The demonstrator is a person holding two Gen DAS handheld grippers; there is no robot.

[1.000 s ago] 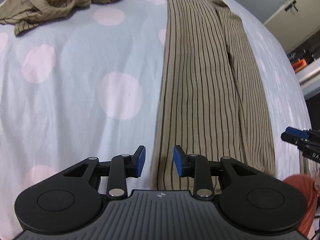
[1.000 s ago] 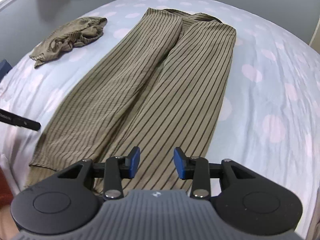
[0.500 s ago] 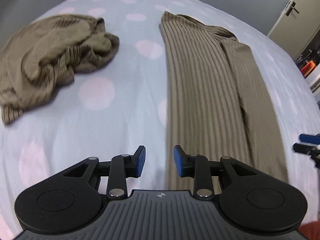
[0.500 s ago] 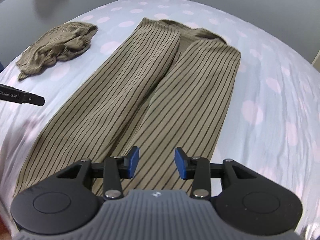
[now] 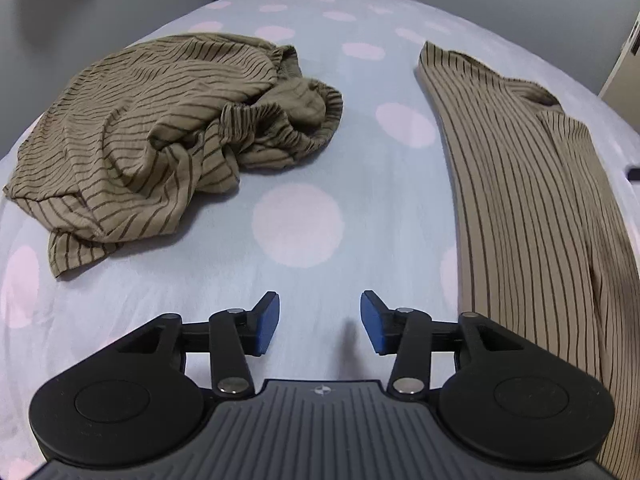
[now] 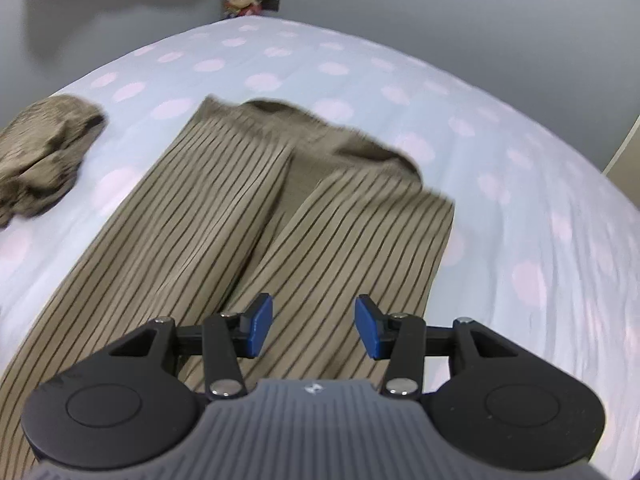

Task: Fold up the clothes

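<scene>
Left gripper [image 5: 319, 328]: fingers apart, empty, over the bed [image 5: 360, 184]. Right gripper [image 6: 314, 328]: fingers apart, empty, above flat trousers [image 6: 224, 216]. Crumpled garment [image 5: 160, 128] lies apart.

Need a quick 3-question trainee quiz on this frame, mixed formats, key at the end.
1. True or false: the left gripper is shut on cloth.
2. Multiple choice: the striped trousers are (A) hanging on a rail, (B) laid out flat on the dotted bedsheet, (C) rolled into a ball.
3. Fill in: the crumpled striped garment lies to the ____ of the trousers in the left wrist view.

Key: 1 false, both grippers are open and hold nothing, the right gripper over the trousers; 2 B; 3 left.
</scene>
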